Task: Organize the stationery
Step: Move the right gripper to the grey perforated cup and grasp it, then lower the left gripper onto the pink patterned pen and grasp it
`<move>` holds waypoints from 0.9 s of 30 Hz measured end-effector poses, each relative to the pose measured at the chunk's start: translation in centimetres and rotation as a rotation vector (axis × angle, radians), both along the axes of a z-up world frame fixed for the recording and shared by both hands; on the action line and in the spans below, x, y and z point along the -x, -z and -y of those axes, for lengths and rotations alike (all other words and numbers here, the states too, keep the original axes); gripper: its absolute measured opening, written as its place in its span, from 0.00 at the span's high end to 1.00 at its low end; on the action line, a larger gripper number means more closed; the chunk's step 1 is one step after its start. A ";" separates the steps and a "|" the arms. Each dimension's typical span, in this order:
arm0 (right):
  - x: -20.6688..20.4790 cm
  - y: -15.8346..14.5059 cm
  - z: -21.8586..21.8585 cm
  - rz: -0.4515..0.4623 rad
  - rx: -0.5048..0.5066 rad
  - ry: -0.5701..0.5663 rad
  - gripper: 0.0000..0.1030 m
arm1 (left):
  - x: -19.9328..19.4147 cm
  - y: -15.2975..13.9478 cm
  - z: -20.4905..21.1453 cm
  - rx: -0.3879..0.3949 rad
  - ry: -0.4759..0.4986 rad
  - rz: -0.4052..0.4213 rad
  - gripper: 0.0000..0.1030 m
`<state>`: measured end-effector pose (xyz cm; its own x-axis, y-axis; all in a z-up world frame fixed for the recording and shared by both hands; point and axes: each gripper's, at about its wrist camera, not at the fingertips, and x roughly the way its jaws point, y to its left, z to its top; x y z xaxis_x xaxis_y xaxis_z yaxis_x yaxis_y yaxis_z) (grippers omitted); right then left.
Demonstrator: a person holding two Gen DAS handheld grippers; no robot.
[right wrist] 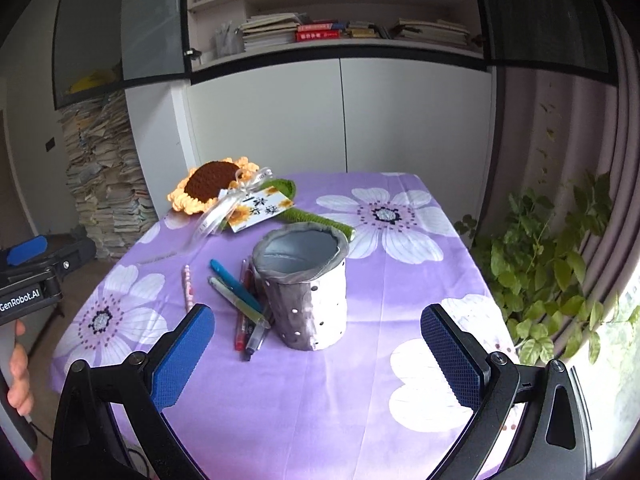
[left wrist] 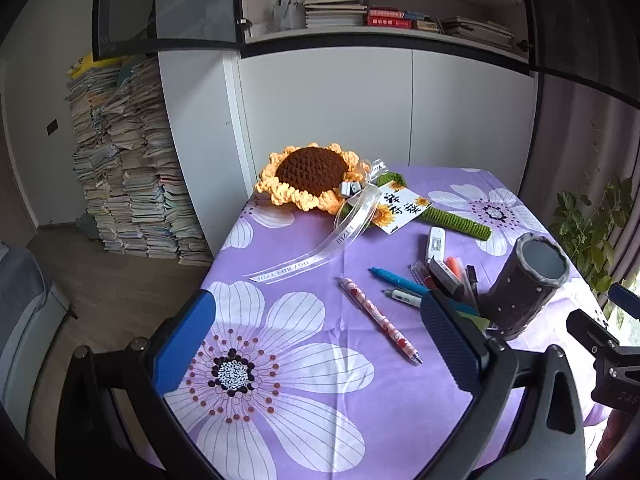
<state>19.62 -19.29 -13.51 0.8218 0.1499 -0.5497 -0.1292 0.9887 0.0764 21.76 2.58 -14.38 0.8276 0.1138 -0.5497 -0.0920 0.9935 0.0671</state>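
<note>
From my left wrist, my left gripper (left wrist: 320, 344) hangs wide open with nothing in it, above the purple flowered surface (left wrist: 304, 432). Between its 2 pads and a little ahead lies the pink patterned pen (left wrist: 378, 320), alone and slantwise, clear of the rest, so I judge it the easiest first pick. Ahead and to the right the other pens sit in a loose pile (left wrist: 436, 276), with a blue pen (left wrist: 396, 278) at its near edge and a white correction tape (left wrist: 435, 242) beyond. The pen holder (left wrist: 524, 288) stands further right, touching the pile. A crocheted sunflower (left wrist: 308, 178) lies far ahead, out of the way.

From my right wrist, my right gripper (right wrist: 318, 356) is also spread wide and empty. The pen holder (right wrist: 306, 292) stands upright straight ahead between the pads, mouth open and hollow, so nothing looks sorted yet. The pile (right wrist: 244, 308) leans against its left side. I judge this gripper is placed to steady the holder.
</note>
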 end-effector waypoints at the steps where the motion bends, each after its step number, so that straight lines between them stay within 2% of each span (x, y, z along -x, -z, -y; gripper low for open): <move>1: -0.7 0.4 0.0 -0.015 0.000 -0.006 0.00 | -0.8 0.6 -0.1 0.008 0.005 -0.019 0.02; 6: -4.0 2.3 -0.8 -0.058 0.026 -0.049 0.00 | -3.9 2.5 -0.3 0.018 0.005 -0.091 0.03; 15: -7.9 3.7 -1.4 -0.084 0.019 -0.100 0.01 | -8.3 4.8 0.2 0.044 0.002 -0.176 0.05; 19: -8.7 4.2 -1.4 -0.112 0.034 -0.140 0.30 | -9.1 5.2 0.7 0.040 0.007 -0.192 0.06; 23: -8.6 4.0 -1.2 -0.095 0.058 -0.149 0.30 | -9.3 5.1 1.0 0.030 0.006 -0.193 0.06; 27: -8.7 3.2 0.2 -0.051 0.148 -0.101 0.30 | -9.4 4.8 0.8 0.022 -0.013 -0.191 0.06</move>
